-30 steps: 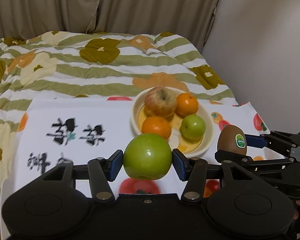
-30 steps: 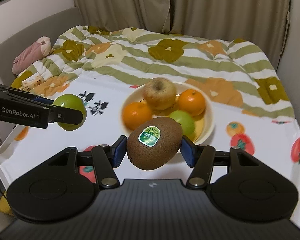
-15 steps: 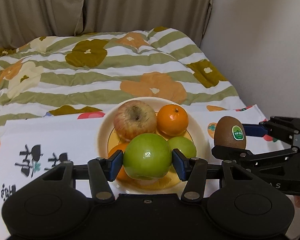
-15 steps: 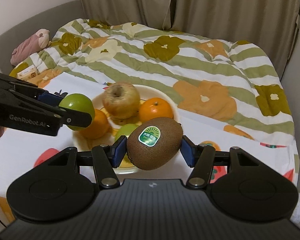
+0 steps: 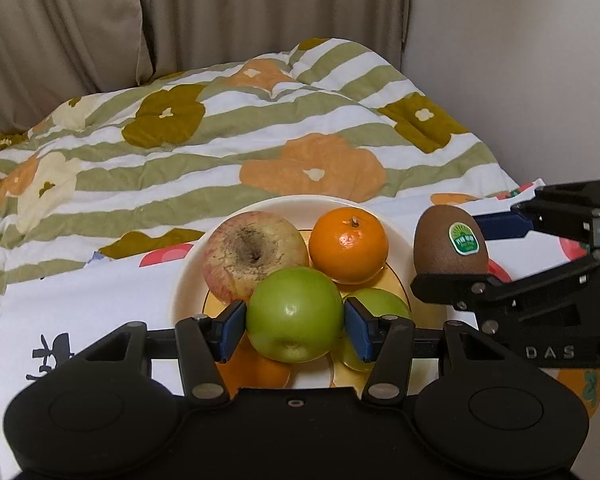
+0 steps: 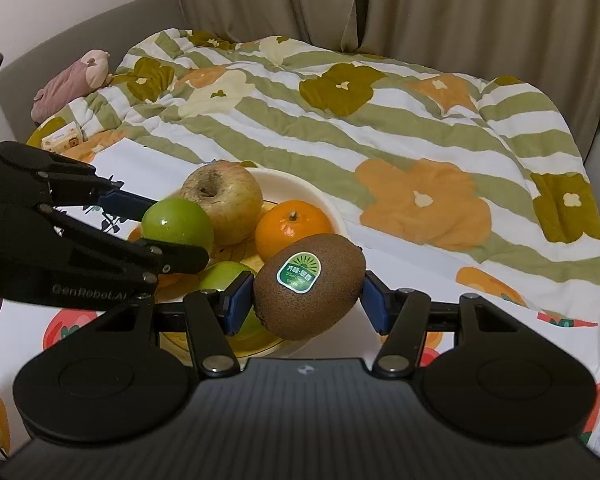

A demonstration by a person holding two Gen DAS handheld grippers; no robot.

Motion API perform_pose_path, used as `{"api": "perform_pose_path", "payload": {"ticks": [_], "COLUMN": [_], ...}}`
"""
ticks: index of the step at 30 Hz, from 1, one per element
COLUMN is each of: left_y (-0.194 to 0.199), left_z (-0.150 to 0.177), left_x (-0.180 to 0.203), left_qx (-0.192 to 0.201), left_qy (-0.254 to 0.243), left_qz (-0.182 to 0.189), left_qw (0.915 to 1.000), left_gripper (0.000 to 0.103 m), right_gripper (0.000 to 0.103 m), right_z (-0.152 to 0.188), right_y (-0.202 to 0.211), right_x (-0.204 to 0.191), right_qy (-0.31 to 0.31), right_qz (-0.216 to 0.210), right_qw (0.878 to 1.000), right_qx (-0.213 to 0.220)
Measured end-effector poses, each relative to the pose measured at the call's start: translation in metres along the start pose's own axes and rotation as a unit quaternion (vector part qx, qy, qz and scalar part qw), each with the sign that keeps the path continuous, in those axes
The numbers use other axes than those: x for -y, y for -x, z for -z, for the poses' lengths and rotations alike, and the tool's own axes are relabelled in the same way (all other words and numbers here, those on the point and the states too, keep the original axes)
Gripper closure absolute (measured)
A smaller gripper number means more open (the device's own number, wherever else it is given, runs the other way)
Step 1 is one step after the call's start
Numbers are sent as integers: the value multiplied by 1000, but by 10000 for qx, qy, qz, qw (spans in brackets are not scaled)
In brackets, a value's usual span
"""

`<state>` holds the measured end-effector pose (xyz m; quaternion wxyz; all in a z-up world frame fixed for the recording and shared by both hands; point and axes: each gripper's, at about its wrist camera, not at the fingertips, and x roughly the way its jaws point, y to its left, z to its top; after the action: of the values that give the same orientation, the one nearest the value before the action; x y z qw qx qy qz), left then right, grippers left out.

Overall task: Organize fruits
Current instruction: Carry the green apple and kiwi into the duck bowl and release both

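My left gripper (image 5: 295, 322) is shut on a green apple (image 5: 295, 314) and holds it above the near side of a cream bowl (image 5: 288, 205). The bowl holds a reddish apple (image 5: 248, 252), an orange (image 5: 348, 246), a second orange (image 5: 256, 372) and a smaller green apple (image 5: 380, 304). My right gripper (image 6: 308, 296) is shut on a brown kiwi (image 6: 312, 286) with a green sticker, held above the bowl's (image 6: 320, 196) right front rim. The kiwi also shows in the left wrist view (image 5: 450, 246), and the held apple shows in the right wrist view (image 6: 178, 222).
The bowl sits on a white fruit-print cloth (image 5: 100, 300) spread over a bed with a green-striped flowered quilt (image 5: 220, 140). A wall (image 5: 520, 60) runs close on the right. A pink soft toy (image 6: 72, 84) and a small box (image 6: 62, 138) lie at the far left.
Both grippers have moved forward with their fruit. The green apple is now over the bowl's near side, and the kiwi is over its right front rim.
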<state>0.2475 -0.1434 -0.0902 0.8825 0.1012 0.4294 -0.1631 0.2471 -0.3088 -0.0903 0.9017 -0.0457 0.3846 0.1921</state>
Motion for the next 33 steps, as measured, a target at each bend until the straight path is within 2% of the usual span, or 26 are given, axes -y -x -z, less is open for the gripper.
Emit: {"api": "perform_pose_path", "payload": {"ticks": [16,18,19,20,26,33], "left_y": [3,6,7,10,16,27], "left_z": [5,6,6,7,11,22], "left_x": [6,5,5,4,0,-3], "left_qx": [1,55,98,160,143,103], "left_qy": [-224,-223,-227,-228,-195,-161], "left_qz": [47,81,87,67,165,147], "left_qw": [9997,9997,9997,9996,9996,9997], "left_gripper": [45,34,22,15,10,9], "right_gripper": [30,30,30,30,30,30], "right_z": [-2,-3,-3,-3,-3,-4], "right_y": [-6,-5,-5,-5,-4,-4], "right_x": [7,7,6,6,6,3], "right_qy": [-129,-118,-108,-98,-55,286], "right_qz": [-39,-20,-13,-7,-9,-92], "right_qw": [9999,9999,9999,9999,10000,9995], "right_qx": [-50,-36,-28,-24,-24,-29]}}
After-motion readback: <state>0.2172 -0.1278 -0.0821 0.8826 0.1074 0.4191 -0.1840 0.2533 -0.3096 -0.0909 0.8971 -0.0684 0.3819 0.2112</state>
